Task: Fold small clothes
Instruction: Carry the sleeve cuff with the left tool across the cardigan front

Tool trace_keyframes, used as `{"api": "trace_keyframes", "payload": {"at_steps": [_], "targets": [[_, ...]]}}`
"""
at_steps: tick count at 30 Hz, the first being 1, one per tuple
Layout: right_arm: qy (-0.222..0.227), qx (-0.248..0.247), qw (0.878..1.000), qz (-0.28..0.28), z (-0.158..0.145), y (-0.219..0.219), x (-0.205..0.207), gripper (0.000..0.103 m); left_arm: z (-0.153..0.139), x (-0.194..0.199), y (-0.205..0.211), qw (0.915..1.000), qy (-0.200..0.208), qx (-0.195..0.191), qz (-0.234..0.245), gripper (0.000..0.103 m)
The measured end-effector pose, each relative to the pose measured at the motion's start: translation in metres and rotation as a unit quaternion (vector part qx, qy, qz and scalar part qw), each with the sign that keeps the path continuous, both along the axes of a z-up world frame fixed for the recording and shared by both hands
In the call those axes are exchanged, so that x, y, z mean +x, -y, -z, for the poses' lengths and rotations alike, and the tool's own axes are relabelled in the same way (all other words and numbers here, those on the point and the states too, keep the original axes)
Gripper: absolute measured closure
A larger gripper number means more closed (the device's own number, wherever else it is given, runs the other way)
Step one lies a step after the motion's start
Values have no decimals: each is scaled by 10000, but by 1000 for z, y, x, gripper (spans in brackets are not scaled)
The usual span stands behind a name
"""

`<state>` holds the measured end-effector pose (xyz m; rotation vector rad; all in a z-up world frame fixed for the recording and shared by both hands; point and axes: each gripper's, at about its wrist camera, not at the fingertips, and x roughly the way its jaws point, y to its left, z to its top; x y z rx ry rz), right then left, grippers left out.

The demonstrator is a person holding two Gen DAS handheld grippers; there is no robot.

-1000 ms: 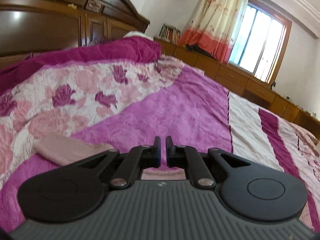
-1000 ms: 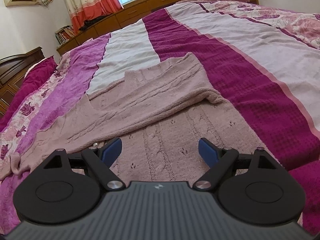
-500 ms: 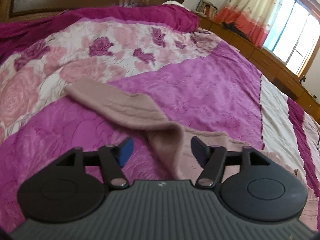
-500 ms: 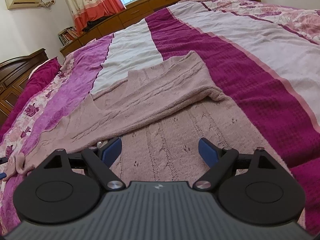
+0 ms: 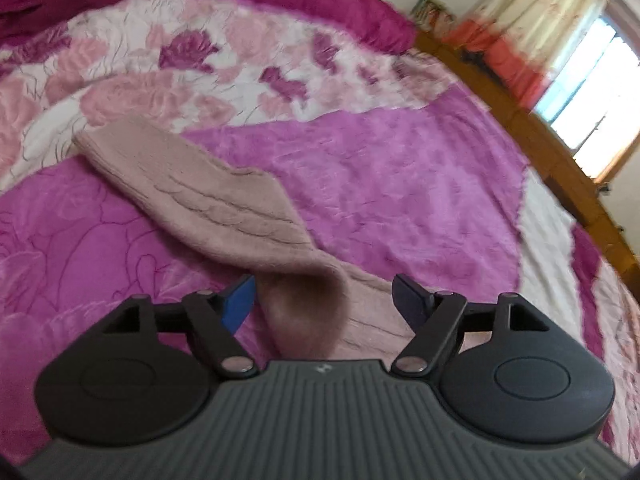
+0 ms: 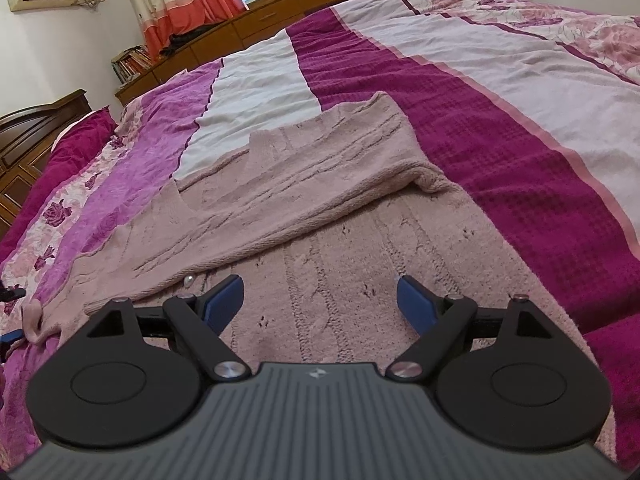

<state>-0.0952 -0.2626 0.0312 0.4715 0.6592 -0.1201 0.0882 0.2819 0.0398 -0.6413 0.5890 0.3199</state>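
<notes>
Lying spread on the purple-and-white striped bed quilt (image 6: pixel 500 92), the dusty-pink cable-knit sweater (image 6: pixel 320 208) has one sleeve folded across its body. Its other sleeve (image 5: pixel 208 204) stretches left over the floral quilt area, humped between the spread left claw (image 5: pixel 323 300). The right claw (image 6: pixel 319 300) hangs spread above the sweater's near part.

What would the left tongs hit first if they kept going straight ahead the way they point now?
Most likely the pink sweater sleeve. A raised fold of it sits right between the open left tongs, so they would meet that knit before the purple bedspread beyond, though depth is hard to judge.
</notes>
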Motion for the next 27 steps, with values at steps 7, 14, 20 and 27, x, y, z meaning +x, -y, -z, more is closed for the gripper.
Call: {"api": "trace_keyframes", "payload": {"at_steps": [7,14,20,27], "targets": [[-31,19,10000,-4,3,4,4,15,16,17,-6,9974,-403,530,-274,34],[-55,7,10000,-65,4,4,6,15,3,9,2,9961,-71,847,229,90],[-98,-22,9996,-268,0,1,10,15,-35,-17,19,9940,660,716,489,90],[-38,-2,9992,-388,-3,-3,8,15,-84,-31,72,9809,1394,923,995,90]]}}
